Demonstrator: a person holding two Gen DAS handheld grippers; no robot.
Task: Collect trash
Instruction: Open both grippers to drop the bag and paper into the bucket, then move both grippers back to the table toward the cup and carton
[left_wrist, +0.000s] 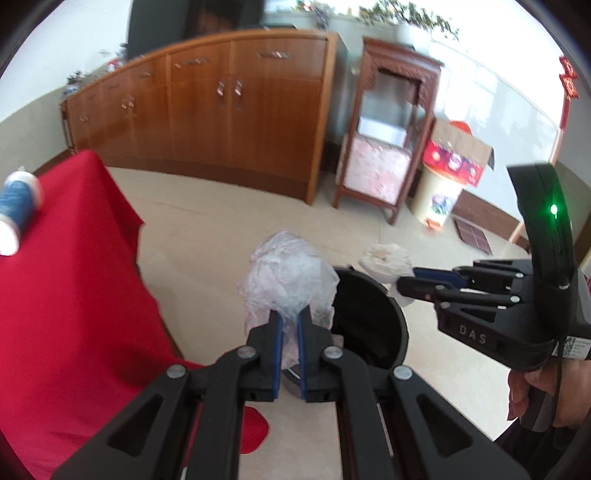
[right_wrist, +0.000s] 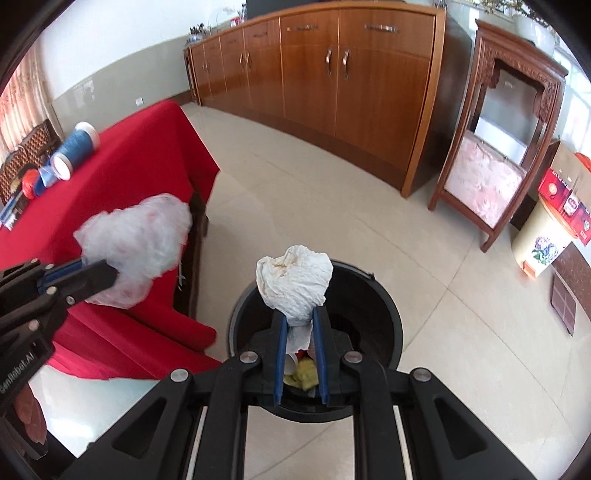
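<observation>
- Trash shows in the left wrist view as a crumpled clear plastic bag (left_wrist: 290, 275) pinched between the blue-padded fingers (left_wrist: 280, 332) of the left gripper (left_wrist: 290, 321), which are narrowed tight on its lower end.
- Just to the right of that bag lies the dark mouth of a round black waste bin (left_wrist: 369, 317) standing on the pale tiled floor (left_wrist: 207, 236).
- A crumpled white paper wad (left_wrist: 386, 260) hangs over the bin's far rim, clamped by the right gripper (left_wrist: 402, 284), which comes in from the right; a hand (left_wrist: 535, 391) holds its handle.
- A worktop draped in red cloth (left_wrist: 74, 295) fills the left side, with a blue-and-white cylinder (left_wrist: 16, 210) lying on it.
- A brown wooden sideboard (left_wrist: 221, 110) stands along the back wall.
- In the right wrist view, the same paper wad (right_wrist: 295, 280) sits squeezed between the right gripper's (right_wrist: 300, 314) fingers (right_wrist: 318, 332), directly above the open bin (right_wrist: 384, 314).
- Inside the bin, yellow scraps (right_wrist: 304, 374) and a small white cup (right_wrist: 290, 363) are visible.
- The left gripper (right_wrist: 110, 275) enters from the left, closed on the plastic bag (right_wrist: 136, 243), which hangs in front of the red-covered worktop (right_wrist: 147, 155) and left of the bin.
</observation>
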